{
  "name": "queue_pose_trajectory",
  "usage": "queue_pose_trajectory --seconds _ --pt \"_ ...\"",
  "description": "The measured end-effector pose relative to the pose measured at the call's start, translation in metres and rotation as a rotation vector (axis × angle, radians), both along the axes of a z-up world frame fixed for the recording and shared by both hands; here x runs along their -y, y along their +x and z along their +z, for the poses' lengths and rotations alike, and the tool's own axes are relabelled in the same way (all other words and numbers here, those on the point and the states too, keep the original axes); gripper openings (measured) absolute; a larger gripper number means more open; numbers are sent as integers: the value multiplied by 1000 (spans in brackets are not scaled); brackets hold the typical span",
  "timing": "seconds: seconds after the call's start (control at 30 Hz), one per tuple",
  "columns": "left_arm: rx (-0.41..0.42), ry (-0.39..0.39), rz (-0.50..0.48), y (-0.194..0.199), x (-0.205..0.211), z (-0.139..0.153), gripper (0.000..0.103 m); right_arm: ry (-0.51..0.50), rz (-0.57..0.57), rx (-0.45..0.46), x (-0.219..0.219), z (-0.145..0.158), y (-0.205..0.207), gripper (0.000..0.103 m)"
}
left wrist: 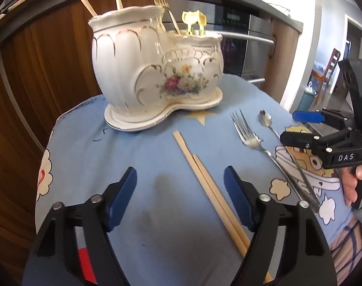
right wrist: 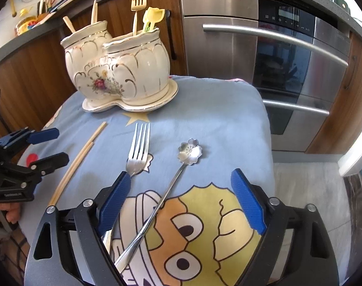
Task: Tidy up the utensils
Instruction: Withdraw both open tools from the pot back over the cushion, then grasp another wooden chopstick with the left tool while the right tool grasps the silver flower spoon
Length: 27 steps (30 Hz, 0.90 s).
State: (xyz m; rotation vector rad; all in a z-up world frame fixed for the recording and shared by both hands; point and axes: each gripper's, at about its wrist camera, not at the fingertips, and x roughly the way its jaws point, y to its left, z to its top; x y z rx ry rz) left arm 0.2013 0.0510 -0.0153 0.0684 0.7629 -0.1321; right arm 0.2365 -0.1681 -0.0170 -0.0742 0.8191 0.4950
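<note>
A white two-pot ceramic utensil holder (left wrist: pixel 147 71) (right wrist: pixel 119 71) with flower print stands at the table's far side, holding a gold fork (right wrist: pixel 137 2), wooden sticks and a yellow plastic utensil (right wrist: pixel 152 17). A pair of wooden chopsticks (left wrist: pixel 212 190) (right wrist: pixel 80 159) lies on the blue cloth between my left fingers. A silver fork (left wrist: pixel 250 135) (right wrist: pixel 138 150) and a flower-bowl spoon (left wrist: pixel 266 119) (right wrist: pixel 189 153) lie to the right, their handles crossing under my right gripper. My left gripper (left wrist: pixel 181 190) is open and empty. My right gripper (right wrist: pixel 181 202) (left wrist: pixel 297 126) is open and empty over the spoon handle.
The table is covered by a blue cartoon-print cloth (left wrist: pixel 157 226) (right wrist: pixel 216 119). A steel oven front (right wrist: pixel 264 59) and wooden cabinets (left wrist: pixel 38 83) stand behind it. The table's right edge drops to a pale floor (right wrist: pixel 307 190).
</note>
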Motion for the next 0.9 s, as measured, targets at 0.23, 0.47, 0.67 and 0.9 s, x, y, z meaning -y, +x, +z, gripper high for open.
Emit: queue_pose_trajectory --seconds 0.23,0.47,0.67,0.9 --pt "-33 -3 15 4 -1 -5 59 -23 12 -29 -4 -5 2 68" --pt "-61 9 11 8 1 -10 54 -60 35 -40 -11 -8 2 57" --pt "-70 1 -4 9 2 -12 48 -83 50 -28 -16 -9 1 47" --pt "-80 3 2 13 6 -14 40 -89 60 -24 -18 -8 2 43"
